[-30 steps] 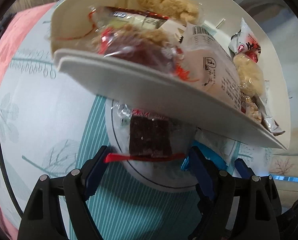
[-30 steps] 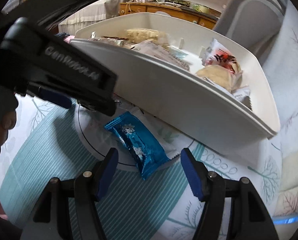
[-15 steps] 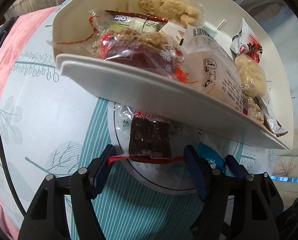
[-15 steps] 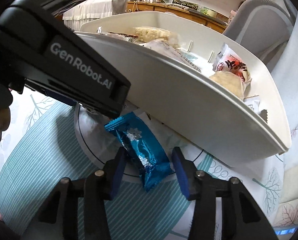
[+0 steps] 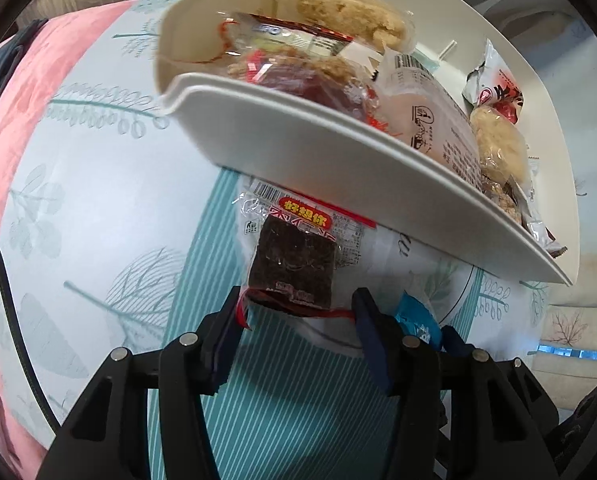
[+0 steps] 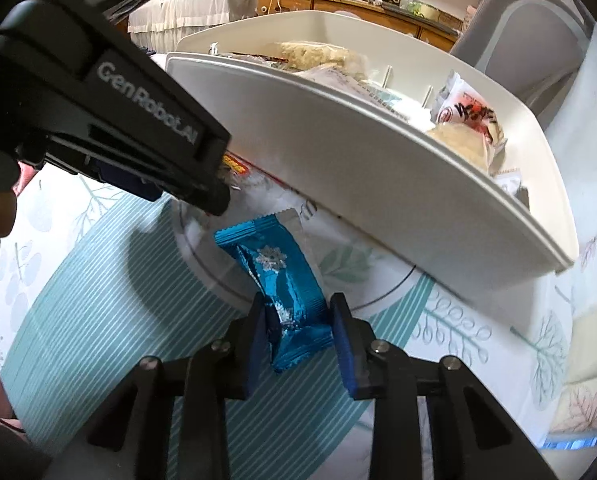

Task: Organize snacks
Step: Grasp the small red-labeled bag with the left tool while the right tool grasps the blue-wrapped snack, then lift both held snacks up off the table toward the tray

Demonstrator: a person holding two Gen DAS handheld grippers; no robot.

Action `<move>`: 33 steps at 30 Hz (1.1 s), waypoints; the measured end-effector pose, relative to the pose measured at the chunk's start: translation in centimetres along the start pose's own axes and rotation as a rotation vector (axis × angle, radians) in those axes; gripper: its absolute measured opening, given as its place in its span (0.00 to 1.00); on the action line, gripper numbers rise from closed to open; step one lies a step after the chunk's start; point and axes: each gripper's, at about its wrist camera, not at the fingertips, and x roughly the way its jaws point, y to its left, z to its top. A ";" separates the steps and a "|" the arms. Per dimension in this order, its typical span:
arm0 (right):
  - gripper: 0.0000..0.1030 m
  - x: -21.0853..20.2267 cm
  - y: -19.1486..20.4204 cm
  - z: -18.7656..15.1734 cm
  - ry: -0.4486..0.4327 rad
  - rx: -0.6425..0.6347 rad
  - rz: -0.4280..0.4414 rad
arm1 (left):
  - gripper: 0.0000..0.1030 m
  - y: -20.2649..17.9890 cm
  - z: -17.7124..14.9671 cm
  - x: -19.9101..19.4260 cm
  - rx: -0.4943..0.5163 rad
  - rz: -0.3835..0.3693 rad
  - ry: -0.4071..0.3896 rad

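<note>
since the earlier frames both sets of jaws have just been closing, and each now has a snack between its blue pads. nearest us in the right wrist view, our right gripper is clamped on the lower end of the blue foil snack packet, the wrapper creased where the pads press; the packet's far end reaches out over the white round plate. in the left wrist view our left gripper pinches the near edge of the clear-wrapped dark brown cake, whose red-and-yellow label end points away toward the tray; we cannot tell whether it has left the plate. both snacks sit over the teal striped tablecloth. just beyond them stands the white snack tray, its near wall overhanging the plate, already filled with wrapped crumbly biscuits, a pale printed packet and a red-and-white bag. farther back we see a grey chair and a wooden dresser.
</note>
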 end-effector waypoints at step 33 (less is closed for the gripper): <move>0.28 -5.3 1.6 0.0 -0.013 0.097 0.089 | 0.36 3.3 -2.3 -6.7 0.006 -0.043 -0.049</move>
